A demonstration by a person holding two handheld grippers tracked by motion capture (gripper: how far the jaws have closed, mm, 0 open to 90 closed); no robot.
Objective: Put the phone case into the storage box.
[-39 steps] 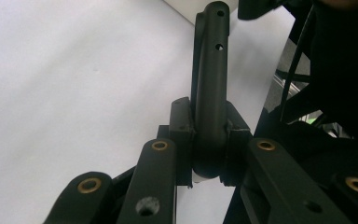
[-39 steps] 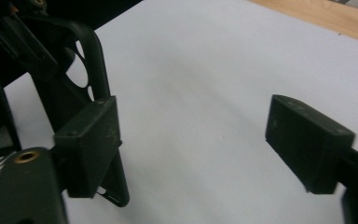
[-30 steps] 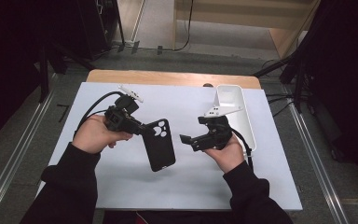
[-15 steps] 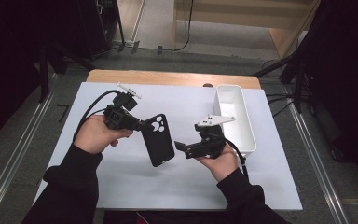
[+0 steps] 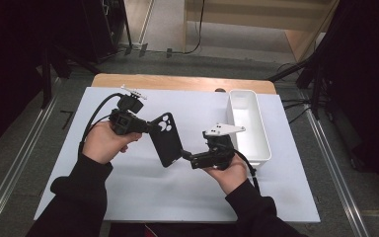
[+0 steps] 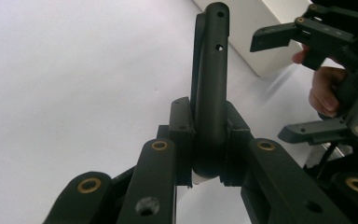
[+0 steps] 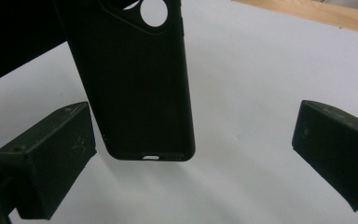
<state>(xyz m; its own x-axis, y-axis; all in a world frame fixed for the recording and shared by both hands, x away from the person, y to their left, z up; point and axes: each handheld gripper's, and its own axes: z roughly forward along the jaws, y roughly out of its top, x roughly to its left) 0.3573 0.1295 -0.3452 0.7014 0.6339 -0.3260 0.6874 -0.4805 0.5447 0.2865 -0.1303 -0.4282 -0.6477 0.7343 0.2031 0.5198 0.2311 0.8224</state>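
Observation:
A black phone case (image 5: 165, 140) with camera cut-outs hangs above the white table top (image 5: 128, 197). My left gripper (image 5: 153, 127) is shut on its camera end. In the left gripper view the case (image 6: 209, 84) stands edge-on, pinched between the two pads of the left gripper (image 6: 207, 135). My right gripper (image 5: 185, 155) is at the case's lower end, jaws wide open. In the right gripper view the bottom edge of the case (image 7: 135, 84) hangs between the jaws of the right gripper (image 7: 193, 156), nearer the left jaw, and touches neither. That open gripper (image 6: 293, 86) is also at the right of the left gripper view.
A long white bin (image 5: 249, 123) stands at the table's right side, just behind my right hand. A wooden strip (image 5: 177, 83) runs along the far edge. Metal rails (image 5: 19, 163) flank the table.
My right gripper has moved left and down, away from the bin, to the lower end of the case. The left gripper and the case have stayed about where they were.

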